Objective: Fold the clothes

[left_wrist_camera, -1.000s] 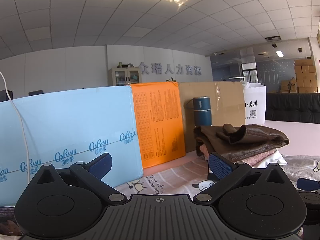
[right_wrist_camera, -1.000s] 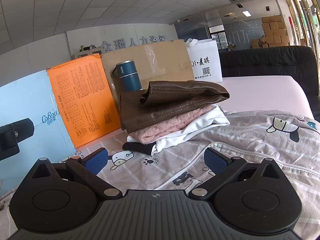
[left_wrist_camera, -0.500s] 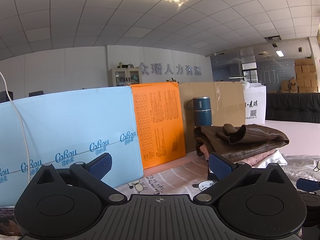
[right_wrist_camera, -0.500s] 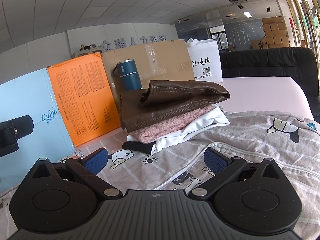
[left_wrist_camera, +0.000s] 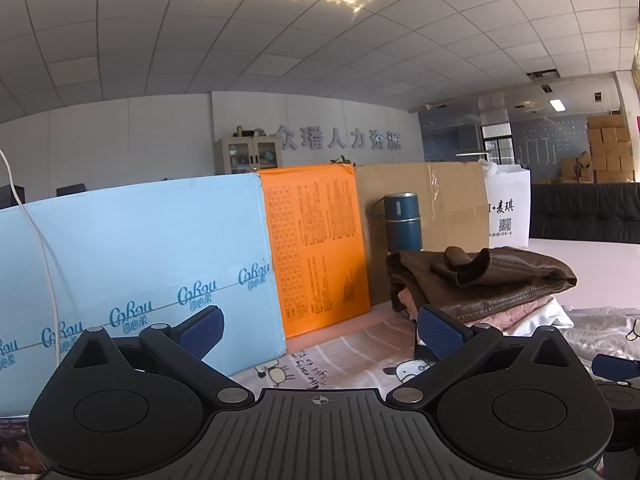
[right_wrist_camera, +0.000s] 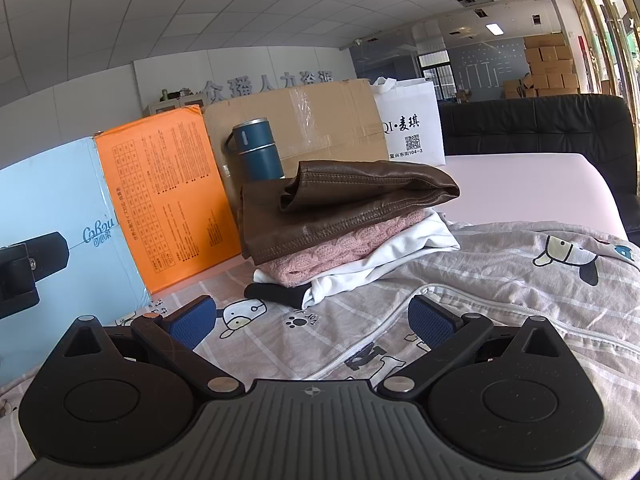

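On the far side of the printed sheet (right_wrist_camera: 500, 280), a stack of folded clothes (right_wrist_camera: 344, 220) sits near the row of boxes. A brown leather jacket (right_wrist_camera: 360, 196) lies on top of the stack, a pink knit sweater (right_wrist_camera: 336, 248) is under it, then a white garment (right_wrist_camera: 400, 256), and a small black piece (right_wrist_camera: 276, 294) shows at the lowest front edge. From the left wrist view the same stack (left_wrist_camera: 480, 280) appears to the right, with the jacket (left_wrist_camera: 500, 272) uppermost.

The sheet is light grey with cartoon animals and a white zipper line, and it is wrinkled under the right gripper (right_wrist_camera: 312, 320). This gripper is wide open, its blue pads (right_wrist_camera: 434, 322) well apart and holding nothing; it hovers just above the sheet, in front of the stack. The left gripper (left_wrist_camera: 320, 326) is also wide open and empty, pointing toward the boxes, and its blue pads (left_wrist_camera: 440, 330) touch nothing.

Behind the stack stands a blue thermos (right_wrist_camera: 258, 152) with a metal band, upright, just in front of a brown cardboard box (right_wrist_camera: 320, 116). To the left of that box stand an orange box (right_wrist_camera: 164, 192) and a light blue box (left_wrist_camera: 140, 256) with "CoRou" printed on it. To the right of the cardboard box is a white paper bag (right_wrist_camera: 412, 128) with a QR code. A pink tabletop (right_wrist_camera: 528, 184) stretches beyond the sheet, and a black sofa (right_wrist_camera: 536, 128) is behind it. A white cable (left_wrist_camera: 40, 248) hangs in front of the light blue box in the left view.
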Demonstrator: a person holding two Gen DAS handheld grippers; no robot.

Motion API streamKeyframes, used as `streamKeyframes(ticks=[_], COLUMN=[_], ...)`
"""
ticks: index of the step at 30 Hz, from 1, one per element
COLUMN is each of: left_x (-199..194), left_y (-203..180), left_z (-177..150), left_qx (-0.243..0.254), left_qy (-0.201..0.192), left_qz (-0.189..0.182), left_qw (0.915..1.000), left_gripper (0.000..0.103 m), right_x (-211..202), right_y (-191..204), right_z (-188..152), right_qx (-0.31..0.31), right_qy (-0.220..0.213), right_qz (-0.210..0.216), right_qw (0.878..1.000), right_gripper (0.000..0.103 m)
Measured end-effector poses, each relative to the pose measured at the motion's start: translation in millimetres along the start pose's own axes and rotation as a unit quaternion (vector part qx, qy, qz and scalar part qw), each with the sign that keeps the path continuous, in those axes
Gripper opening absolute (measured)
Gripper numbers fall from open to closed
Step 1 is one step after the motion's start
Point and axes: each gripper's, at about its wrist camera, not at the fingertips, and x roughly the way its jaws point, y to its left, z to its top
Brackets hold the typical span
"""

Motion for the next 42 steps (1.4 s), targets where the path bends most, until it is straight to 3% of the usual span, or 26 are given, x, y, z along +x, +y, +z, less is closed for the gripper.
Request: streamKeyframes(ticks=[25, 35, 42], left_x=[-17.0, -31.5, -62.8], left_y=[-32.7, -42.8, -33.1], left_z=[1.3, -3.6, -9.8], left_qx=[0.044, 0.037, 0.045], left_qy=[-0.034, -0.045, -0.038], left_qz=[-0.017, 0.022, 0.037], left_qw=[0.9983, 0.998, 0.9976], left_gripper=[0.103, 0.103, 0.103], right_x=[-11.5, -13.6, -13.4], right_y=[-30.9, -38.0, -41.0], right_z=[3.6, 2.4, 0.8], right_qx=[0.112, 0.13, 0.142], right_qy=[-0.024, -0.029, -0.027], right_qz=[0.025, 0.02, 0.054], right_qw=[0.993, 0.991, 0.988], right_gripper=[0.103, 0.103, 0.103])
